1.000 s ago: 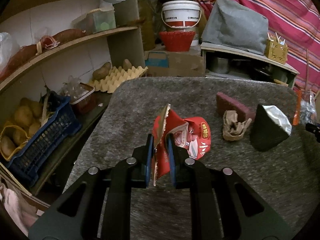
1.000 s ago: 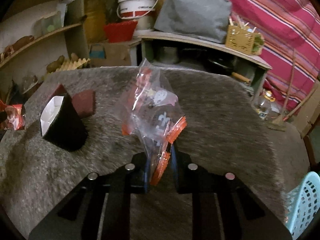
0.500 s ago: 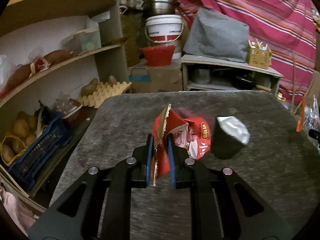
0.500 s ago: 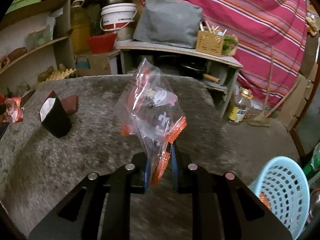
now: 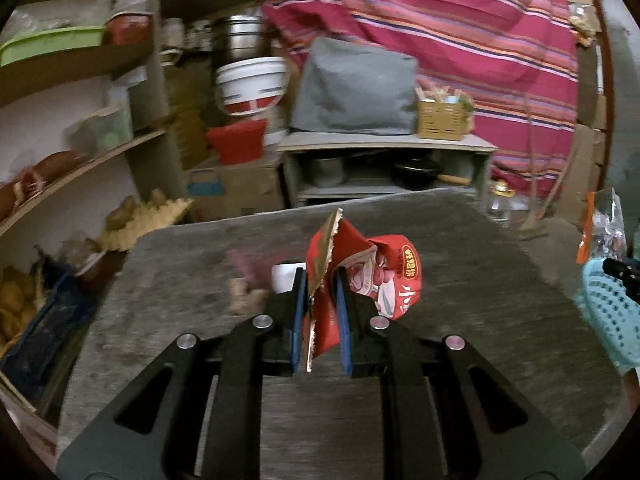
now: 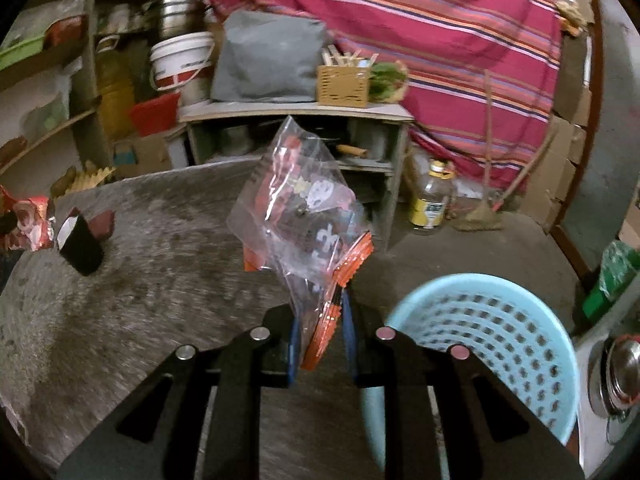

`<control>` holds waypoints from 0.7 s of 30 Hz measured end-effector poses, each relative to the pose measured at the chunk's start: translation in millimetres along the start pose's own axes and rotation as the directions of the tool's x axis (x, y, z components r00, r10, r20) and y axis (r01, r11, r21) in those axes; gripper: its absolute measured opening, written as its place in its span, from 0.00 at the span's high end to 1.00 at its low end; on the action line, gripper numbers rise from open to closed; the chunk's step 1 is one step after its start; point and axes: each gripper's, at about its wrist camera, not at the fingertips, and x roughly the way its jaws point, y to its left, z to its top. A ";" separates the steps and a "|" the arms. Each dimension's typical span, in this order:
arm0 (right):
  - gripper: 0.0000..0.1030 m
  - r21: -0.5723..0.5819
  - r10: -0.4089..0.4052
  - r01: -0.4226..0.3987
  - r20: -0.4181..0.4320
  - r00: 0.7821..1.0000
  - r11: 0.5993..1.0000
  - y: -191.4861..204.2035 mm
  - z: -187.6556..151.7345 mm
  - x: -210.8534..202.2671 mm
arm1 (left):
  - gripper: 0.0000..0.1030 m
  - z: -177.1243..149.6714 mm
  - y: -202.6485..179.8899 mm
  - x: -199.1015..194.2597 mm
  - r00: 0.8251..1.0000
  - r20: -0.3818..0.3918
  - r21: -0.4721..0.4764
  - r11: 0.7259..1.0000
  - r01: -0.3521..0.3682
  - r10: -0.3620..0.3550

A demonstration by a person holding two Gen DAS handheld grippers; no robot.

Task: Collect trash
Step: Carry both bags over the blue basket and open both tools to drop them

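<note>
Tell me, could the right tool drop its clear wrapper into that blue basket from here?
Probably yes. The right tool, shut on the clear wrapper, is beside the blue basket's open mouth, and nothing lies between.

Snack wrappers: two, a red wrapper (image 5: 376, 276) and a clear orange-edged bag (image 6: 304, 224)
Grippers: two, left gripper (image 5: 320, 300) and right gripper (image 6: 320, 332)
Black cartons on the table (image 6: 160, 280): one (image 6: 80, 248)
Light blue baskets: one (image 6: 492, 344)
White buckets: one (image 6: 180, 60)
Bottles on the floor: one (image 6: 434, 200)
</note>
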 end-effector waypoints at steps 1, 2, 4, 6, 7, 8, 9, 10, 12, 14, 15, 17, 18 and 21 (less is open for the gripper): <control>0.82 0.009 -0.008 0.008 0.004 1.000 1.000 -8.3 -1.4 -3.6 | 0.87 1.7 -11.7 1.1 1.000 0.003 0.012 1.000 0.007 -0.007; 0.82 0.020 -0.018 0.018 0.008 1.000 1.000 -18.7 -3.2 -7.8 | 0.87 3.0 -23.1 1.5 1.000 0.007 0.025 1.000 0.013 -0.013; 0.82 0.042 -0.039 0.038 0.012 0.999 0.998 -39.3 -6.7 -14.7 | 0.87 6.0 -49.1 1.8 0.999 0.008 0.047 0.998 0.047 -0.048; 0.82 0.060 -0.066 0.065 0.010 0.998 0.996 -57.4 -11.0 -18.6 | 0.87 6.1 -72.6 0.6 0.997 0.013 0.066 0.995 0.077 -0.078; 0.82 0.076 -0.083 0.082 0.007 0.997 0.994 -71.5 -15.1 -21.2 | 0.87 5.8 -87.3 0.8 0.995 0.013 0.070 0.993 0.099 -0.100; 0.82 0.090 -0.092 0.091 0.005 0.996 0.992 -81.7 -17.8 -22.7 | 0.87 5.2 -100.3 1.5 0.992 0.010 0.074 0.990 0.122 -0.123; 0.82 0.102 -0.098 0.098 0.001 0.995 0.990 -91.6 -20.7 -23.7 | 0.87 4.1 -111.0 2.5 0.991 0.007 0.082 0.987 0.135 -0.136; 0.82 0.113 -0.111 0.110 -0.003 0.994 0.988 -103.0 -24.3 -25.0 | 0.87 2.4 -126.5 3.6 0.989 0.006 0.095 0.985 0.147 -0.149; 0.82 0.125 -0.130 0.130 -0.009 0.991 0.984 -118.6 -29.3 -26.8 | 0.87 -1.3 -151.5 6.6 0.985 -0.003 0.103 0.979 0.174 -0.175; 0.82 0.143 -0.144 0.146 -0.021 0.989 0.979 -134.3 -34.5 -26.9 | 0.87 -5.5 -178.1 10.4 0.976 -0.021 0.100 0.971 0.218 -0.217; 0.82 0.154 -0.148 0.152 -0.035 0.988 0.976 -143.4 -38.2 -24.8 | 0.87 -7.6 -193.3 12.2 0.971 -0.029 0.104 0.965 0.240 -0.238; 0.82 0.170 -0.147 0.156 -0.062 0.987 0.973 -153.8 -43.5 -18.9 | 0.87 -11.9 -218.2 13.2 0.962 -0.043 0.119 0.954 0.274 -0.271; 0.82 0.178 -0.146 0.157 -0.076 0.986 0.971 -158.4 -46.4 -15.5 | 0.87 -14.8 -232.4 12.7 0.956 -0.050 0.132 0.947 0.294 -0.290; 0.82 0.188 -0.153 0.170 -0.101 0.983 0.968 -167.5 -52.7 -10.6 | 0.87 -19.9 -266.9 9.4 0.944 -0.058 0.175 0.927 0.330 -0.325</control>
